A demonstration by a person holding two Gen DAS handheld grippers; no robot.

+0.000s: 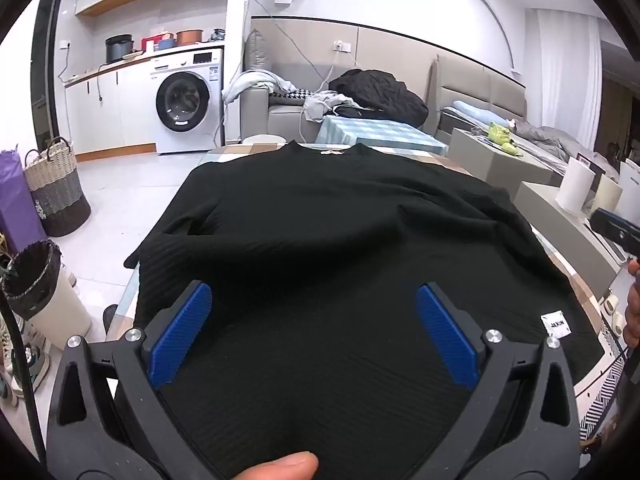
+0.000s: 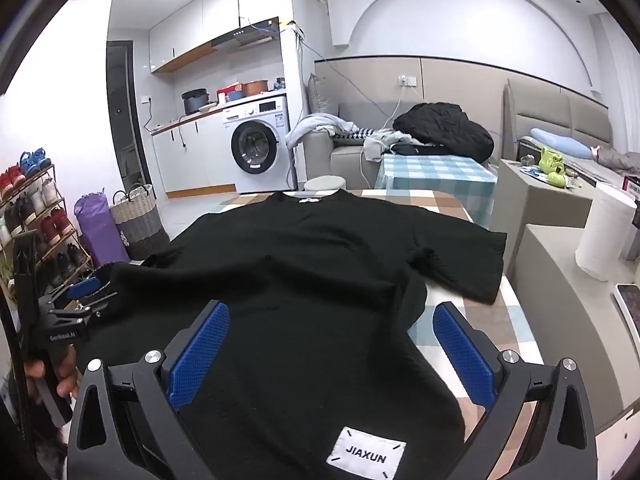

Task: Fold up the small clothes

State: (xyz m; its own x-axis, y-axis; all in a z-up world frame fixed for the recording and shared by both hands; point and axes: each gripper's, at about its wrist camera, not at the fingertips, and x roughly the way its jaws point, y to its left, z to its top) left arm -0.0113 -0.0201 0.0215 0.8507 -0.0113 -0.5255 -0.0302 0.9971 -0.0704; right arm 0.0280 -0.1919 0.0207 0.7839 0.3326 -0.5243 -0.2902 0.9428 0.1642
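Observation:
A black ribbed shirt [image 1: 320, 220] lies spread flat on the table, collar at the far end and hem toward me. Its sleeves reach out to both sides. My left gripper [image 1: 316, 320] hovers over the left part of the hem, blue pads [image 1: 184, 332] wide apart with cloth below them and nothing pinched. My right gripper [image 2: 332, 344] stands open over the shirt's [image 2: 300, 280] right hem corner, near a white JIAXUN label [image 2: 366, 454]. The left gripper [image 2: 94, 292] also shows at the left edge of the right wrist view, with a hand [image 2: 60, 372] holding it.
The table wears a checked cloth [image 2: 492, 320]. On the left floor are a woven basket [image 1: 56, 192] and a lined bin [image 1: 36, 280]; a shoe rack [image 2: 36, 216] stands there too. Paper rolls [image 2: 604, 232] sit on a grey counter at right. A washing machine [image 1: 188, 100] and sofa [image 1: 288, 116] are behind.

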